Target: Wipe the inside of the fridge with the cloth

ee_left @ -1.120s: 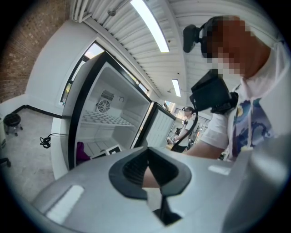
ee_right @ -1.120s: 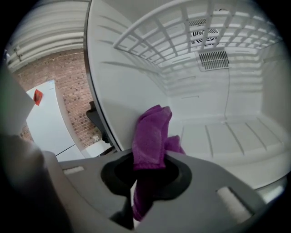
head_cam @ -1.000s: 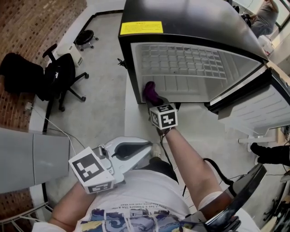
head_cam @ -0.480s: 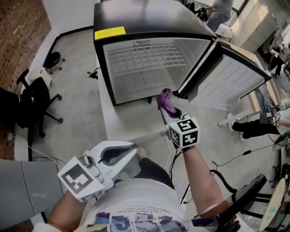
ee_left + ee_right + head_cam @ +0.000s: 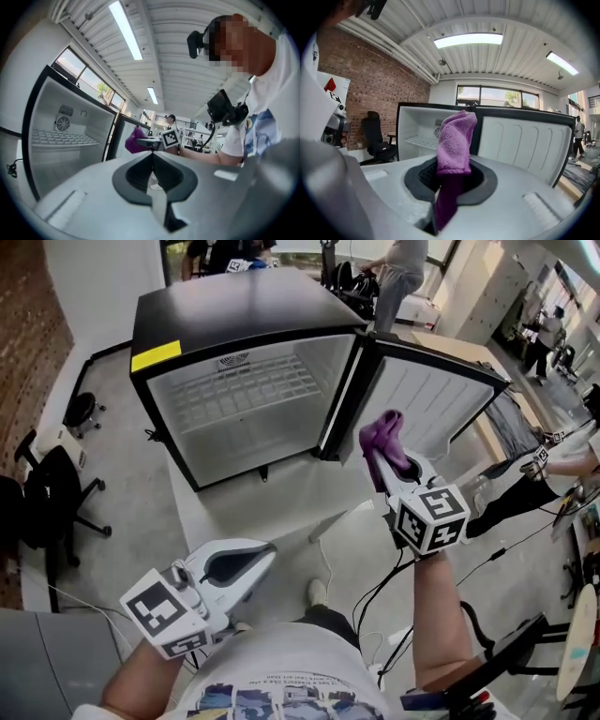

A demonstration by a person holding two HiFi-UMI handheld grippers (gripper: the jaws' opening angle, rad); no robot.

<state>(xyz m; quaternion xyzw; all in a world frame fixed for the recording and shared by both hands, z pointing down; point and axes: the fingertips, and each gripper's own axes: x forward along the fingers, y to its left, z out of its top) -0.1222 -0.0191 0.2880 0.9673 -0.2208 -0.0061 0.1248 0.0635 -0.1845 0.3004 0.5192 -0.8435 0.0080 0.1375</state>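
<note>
- Right tongs (image 5: 377, 457) are clamped on the purple cloth (image 5: 386, 435), outside the open fridge (image 5: 234, 310), before its door (image 5: 427, 390).
- Left tongs (image 5: 266, 557) are closed together, empty.

Cloth drawn out of the fridge and lifted clear

A second ago the right gripper (image 5: 375, 457) held the purple cloth (image 5: 385, 432) low at the front edge of the fridge (image 5: 234, 310) opening, near its left corner. Half a second ago it had drawn back to just in front of the cabinet, by the hinge side. Now it is raised, with the cloth in front of the open door (image 5: 427, 395), well apart from the interior. The head view has swung too, so the whole fridge shows farther off and more to the left.
</note>
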